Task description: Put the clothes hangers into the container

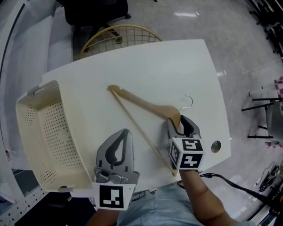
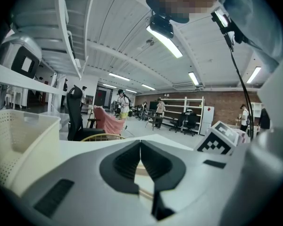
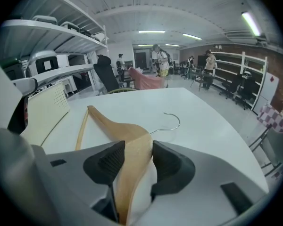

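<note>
A wooden clothes hanger [image 1: 146, 108] with a wire hook [image 1: 188, 101] lies flat on the white table [image 1: 179, 65]. My right gripper [image 1: 179, 121] is shut on the hanger's near arm, close to the neck. In the right gripper view the wood [image 3: 127, 140] runs between the two dark pads, touching both, with the right gripper [image 3: 138, 149] around it. A cream perforated container [image 1: 23, 121] stands on the table's left side, its wall also showing in the left gripper view [image 2: 19, 131]. My left gripper [image 1: 125, 132] rests beside the container, shut and holding nothing, its tips [image 2: 140, 145] meeting.
A yellow wire-frame chair [image 1: 120, 34] and a black office chair [image 1: 96, 6] stand beyond the table's far edge. A round cable hole [image 1: 216, 146] sits near the table's right front corner. White shelving runs along the left.
</note>
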`<state>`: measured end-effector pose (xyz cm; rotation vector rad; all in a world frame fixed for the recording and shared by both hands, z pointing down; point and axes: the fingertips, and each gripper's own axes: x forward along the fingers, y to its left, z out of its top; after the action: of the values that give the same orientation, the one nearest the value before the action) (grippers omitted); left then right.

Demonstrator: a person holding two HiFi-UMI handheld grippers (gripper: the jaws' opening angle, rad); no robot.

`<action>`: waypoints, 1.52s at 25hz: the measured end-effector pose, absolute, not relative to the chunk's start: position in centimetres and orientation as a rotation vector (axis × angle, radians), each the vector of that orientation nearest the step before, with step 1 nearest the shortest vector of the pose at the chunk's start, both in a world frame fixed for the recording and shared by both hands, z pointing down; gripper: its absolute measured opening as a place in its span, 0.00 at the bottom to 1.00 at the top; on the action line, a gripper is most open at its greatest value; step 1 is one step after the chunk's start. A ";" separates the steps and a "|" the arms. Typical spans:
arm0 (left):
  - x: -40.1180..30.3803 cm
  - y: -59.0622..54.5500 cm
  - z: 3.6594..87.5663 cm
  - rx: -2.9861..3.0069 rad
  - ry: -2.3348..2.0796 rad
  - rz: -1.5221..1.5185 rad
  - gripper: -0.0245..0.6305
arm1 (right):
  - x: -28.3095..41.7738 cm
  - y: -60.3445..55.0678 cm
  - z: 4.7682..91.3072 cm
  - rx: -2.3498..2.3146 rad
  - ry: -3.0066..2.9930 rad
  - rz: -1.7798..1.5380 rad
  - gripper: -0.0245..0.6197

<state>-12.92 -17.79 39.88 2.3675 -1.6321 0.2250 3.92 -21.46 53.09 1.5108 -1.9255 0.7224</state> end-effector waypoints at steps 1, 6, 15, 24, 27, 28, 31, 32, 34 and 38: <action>-12.9 -17.8 39.9 2.366 -1.632 0.224 0.06 | 4.0 -21.4 53.0 1.512 -1.925 0.716 0.34; -12.2 -17.6 39.8 2.376 -1.615 0.227 0.06 | 4.4 -21.3 51.9 1.531 -1.932 0.660 0.34; -10.6 -17.5 39.0 2.417 -1.600 0.219 0.06 | 5.4 -21.9 49.0 1.583 -1.981 0.544 0.34; -10.2 -16.9 37.4 2.438 -1.624 0.212 0.06 | 5.5 -22.2 45.6 1.639 -2.064 0.582 0.34; -10.8 -16.8 36.3 2.445 -1.664 0.201 0.06 | 5.0 -22.2 43.9 1.643 -2.107 0.560 0.34; -11.2 -16.7 36.0 2.440 -1.681 0.196 0.06 | 4.7 -22.2 43.2 1.645 -2.122 0.553 0.34; -12.5 -16.4 34.6 2.436 -1.738 0.174 0.06 | 3.9 -22.1 41.0 1.653 -2.172 0.523 0.34; -12.9 -16.3 34.0 2.437 -1.757 0.170 0.06 | 3.7 -22.1 40.2 1.657 -2.190 0.511 0.34; -13.3 -15.8 32.9 2.442 -1.792 0.159 0.06 | 3.4 -22.0 38.3 1.665 -2.230 0.481 0.34; -14.8 -14.9 30.4 2.456 -1.881 0.121 0.06 | 2.3 -21.6 34.2 1.673 -2.321 0.406 0.34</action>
<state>-14.77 -14.90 30.44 2.4563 -1.8811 0.1210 2.26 -21.62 34.16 1.6725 -2.3211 0.4063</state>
